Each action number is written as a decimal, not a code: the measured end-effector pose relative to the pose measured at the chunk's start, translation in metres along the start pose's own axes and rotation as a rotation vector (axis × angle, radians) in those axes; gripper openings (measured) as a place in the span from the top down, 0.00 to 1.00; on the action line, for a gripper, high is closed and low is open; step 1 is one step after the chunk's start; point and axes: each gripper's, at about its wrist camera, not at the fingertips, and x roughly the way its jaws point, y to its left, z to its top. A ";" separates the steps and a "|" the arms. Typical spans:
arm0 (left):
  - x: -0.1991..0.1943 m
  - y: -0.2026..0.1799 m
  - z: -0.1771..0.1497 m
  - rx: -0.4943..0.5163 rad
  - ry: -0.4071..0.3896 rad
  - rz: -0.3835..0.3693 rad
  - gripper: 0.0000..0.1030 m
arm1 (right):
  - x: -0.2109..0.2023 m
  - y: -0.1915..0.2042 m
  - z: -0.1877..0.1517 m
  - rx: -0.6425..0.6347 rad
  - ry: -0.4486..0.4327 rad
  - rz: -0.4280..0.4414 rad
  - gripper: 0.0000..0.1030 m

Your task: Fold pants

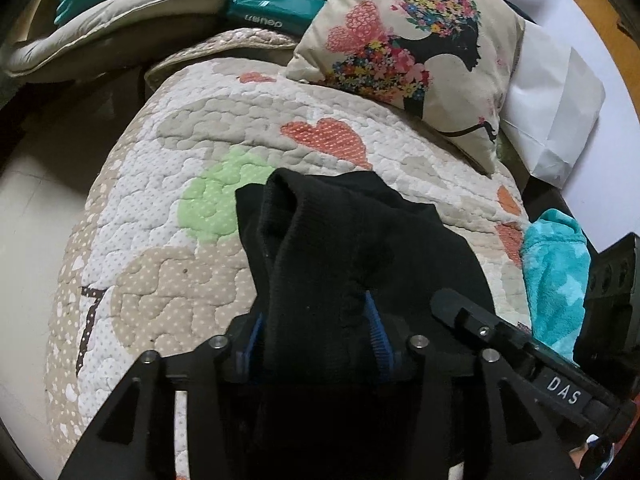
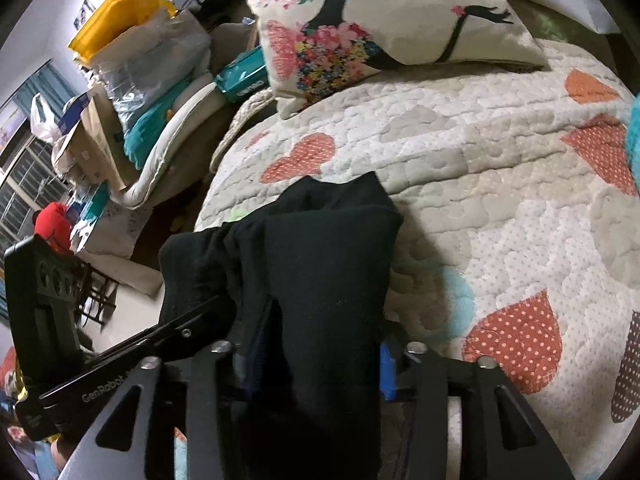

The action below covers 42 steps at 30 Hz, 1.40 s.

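Looking along our left gripper (image 1: pixel 318 336), we see its jaws partly open with the black ribbed pants (image 1: pixel 352 248) bunched between the blue pads; whether they press, we cannot tell. The pants lie on a quilted heart-patterned bedspread (image 1: pixel 208 128). Our right gripper (image 2: pixel 316 354) likewise straddles the soft black fabric, near a floral cushion (image 2: pixel 380 20).

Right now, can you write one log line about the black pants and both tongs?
pants: black, bunched on quilt | left tongs: cloth between pads | right tongs: cloth between pads
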 end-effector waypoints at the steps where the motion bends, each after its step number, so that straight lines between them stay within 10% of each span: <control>1: 0.000 0.002 0.000 -0.008 0.003 0.001 0.47 | -0.002 -0.002 -0.001 0.005 -0.007 -0.011 0.45; 20: -0.035 0.062 -0.013 -0.242 0.086 -0.191 0.26 | -0.059 -0.002 -0.035 -0.036 -0.060 -0.158 0.26; 27: -0.046 0.106 -0.012 -0.402 0.031 -0.105 0.26 | -0.081 0.002 -0.064 -0.014 -0.046 -0.168 0.26; 37: -0.143 0.015 -0.052 0.091 -0.360 0.286 0.25 | -0.115 0.037 -0.114 -0.124 -0.054 -0.209 0.23; 42: -0.189 -0.030 -0.116 0.260 -0.622 0.384 0.00 | -0.131 0.059 -0.130 -0.223 -0.120 -0.293 0.20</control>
